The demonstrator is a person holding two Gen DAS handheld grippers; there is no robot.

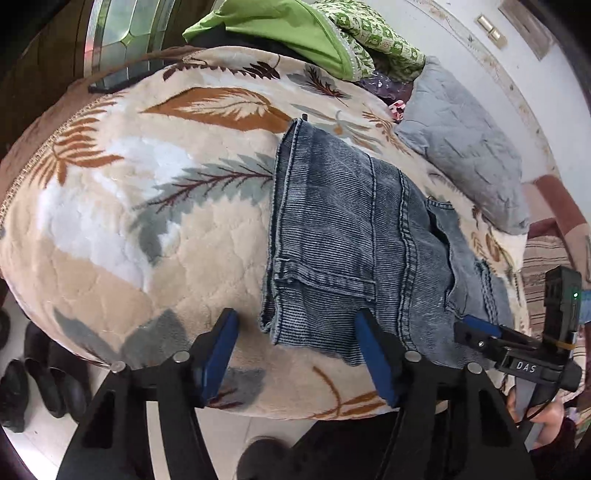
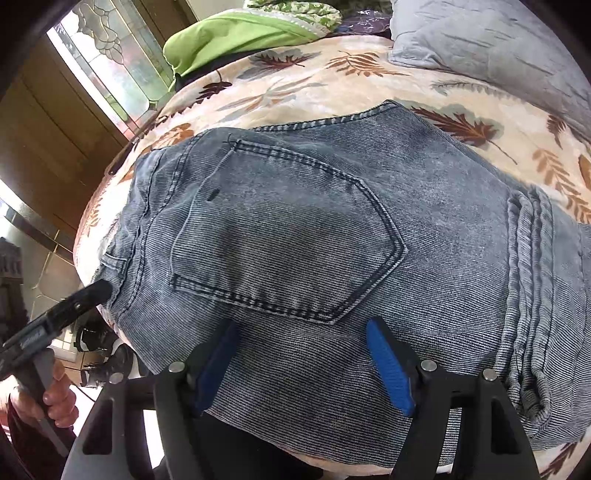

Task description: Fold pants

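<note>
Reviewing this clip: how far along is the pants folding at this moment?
Mostly done, it seems. The jeans lie as a compact stack on the leaf-print blanket, back pocket up, with layered folded edges bunched at one side. Nothing is in hand: the left gripper and right gripper are both open, gripping no fabric. What's left is at most smoothing or one last fold; I can't tell whether another is intended.

Leaf-print blanket (image 1: 147, 240), leaded window (image 2: 110, 62), grey pillow (image 1: 469, 147)

leaf-print blanket (image 1: 155, 236), grey quilted pillow (image 1: 465, 147), green cloth (image 1: 273, 26) at the far edge, black shoes (image 1: 40, 384) on floor
</note>
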